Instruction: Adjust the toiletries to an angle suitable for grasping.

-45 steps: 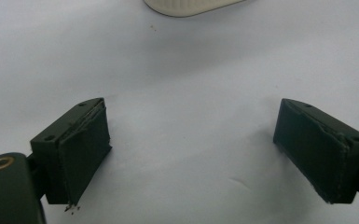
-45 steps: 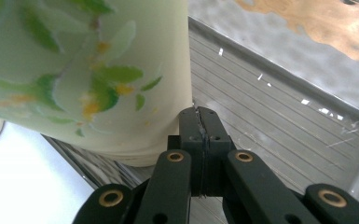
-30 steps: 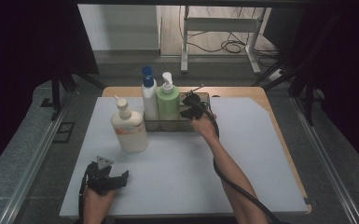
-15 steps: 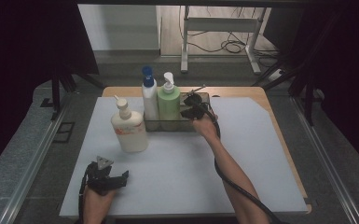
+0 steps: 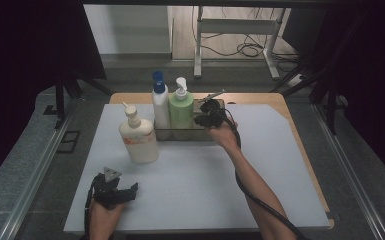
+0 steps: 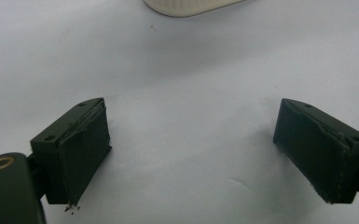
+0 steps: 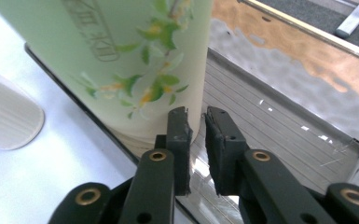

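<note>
We take the clear tray [image 5: 215,134] as the thing in hand: it stands at the far middle of the counter [image 5: 205,190], on the white sheet, with the green pump bottle [image 5: 181,111] and the blue-capped bottle [image 5: 160,105] upright in its left part and its right part bare. The right tool [image 5: 206,114] sits at the near wall of the tray just right of the green bottle; in the right gripper view its jaws straddle that thin clear wall [image 7: 198,140], a narrow gap between them, and they have just been opening, so we judge the grip on the wall is being let go rather than made; whether the pads [image 7: 182,135] press the plastic we cannot tell for sure, though they look just clear of it. The tray likely stands there to gather the bottles, and the bare half would suit the cream pump bottle [image 5: 138,137], which stands outside, near the tray's left front corner. The left tool [image 5: 115,192] rests low near the front left edge, jaws spread wide over bare sheet, holding nothing, as if waiting its turn. The white sheet is matte and smooth over a wooden top [image 5: 275,102]; beyond lie grey floor, dark curtains [image 5: 30,50], and a metal stand [image 5: 235,30] with cables [image 5: 245,49].
</note>
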Demonstrator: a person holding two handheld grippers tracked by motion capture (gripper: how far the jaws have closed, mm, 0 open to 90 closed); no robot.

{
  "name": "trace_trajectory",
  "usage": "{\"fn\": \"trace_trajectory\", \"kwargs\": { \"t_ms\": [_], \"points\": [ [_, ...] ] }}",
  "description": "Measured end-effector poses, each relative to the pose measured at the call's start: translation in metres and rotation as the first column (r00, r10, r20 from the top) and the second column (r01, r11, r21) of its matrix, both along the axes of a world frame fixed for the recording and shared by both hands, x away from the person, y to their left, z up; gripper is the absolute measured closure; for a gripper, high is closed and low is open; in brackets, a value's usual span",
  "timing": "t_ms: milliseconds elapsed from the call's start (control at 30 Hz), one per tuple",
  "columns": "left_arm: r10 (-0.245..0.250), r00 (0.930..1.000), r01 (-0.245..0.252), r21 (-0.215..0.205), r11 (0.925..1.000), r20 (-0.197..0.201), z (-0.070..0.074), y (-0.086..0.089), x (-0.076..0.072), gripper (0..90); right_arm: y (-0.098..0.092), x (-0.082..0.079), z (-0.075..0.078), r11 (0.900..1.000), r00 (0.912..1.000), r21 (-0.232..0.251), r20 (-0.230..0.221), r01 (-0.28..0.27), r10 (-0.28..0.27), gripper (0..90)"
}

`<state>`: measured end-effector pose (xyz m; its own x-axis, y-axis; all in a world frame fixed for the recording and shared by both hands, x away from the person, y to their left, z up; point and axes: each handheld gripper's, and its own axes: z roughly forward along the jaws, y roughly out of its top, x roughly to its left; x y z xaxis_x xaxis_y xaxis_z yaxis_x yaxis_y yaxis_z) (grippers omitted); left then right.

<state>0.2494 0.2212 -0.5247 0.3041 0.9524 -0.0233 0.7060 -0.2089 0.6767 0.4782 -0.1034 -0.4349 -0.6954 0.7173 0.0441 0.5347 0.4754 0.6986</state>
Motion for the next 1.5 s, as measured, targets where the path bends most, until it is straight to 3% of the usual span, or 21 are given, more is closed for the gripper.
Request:
{"fn": "trace_trajectory", "kwargs": {
  "t_ms": [767, 1133, 1300, 1500],
  "points": [
    [0.001, 1.0000, -0.001, -0.002, 1.0000, 0.000, 0.000, 0.000, 0.000, 10.0, -0.020, -0.031, 0.018, 0.997, 0.9960, 0.021, 0.056, -0.071, 0.070, 29.6],
    [0.001, 1.0000, -0.001, -0.001, 1.0000, 0.000, 0.000, 0.000, 0.000, 10.0, -0.033, -0.054, 0.026, 0.995, 0.9918, 0.012, 0.082, -0.100, 0.099, 14.7],
    [0.001, 1.0000, -0.001, 0.001, 1.0000, 0.000, 0.000, 0.000, 0.000, 10.0, -0.040, -0.066, 0.027, 0.993, 0.9883, -0.006, 0.093, -0.121, 0.121, 12.4],
    [0.001, 1.0000, -0.001, 0.002, 1.0000, 0.001, 0.000, -0.001, 0.000, 10.2, -0.048, -0.080, 0.025, 0.991, 0.9876, -0.020, 0.080, -0.134, 0.135, 2.3]
  ]
}}
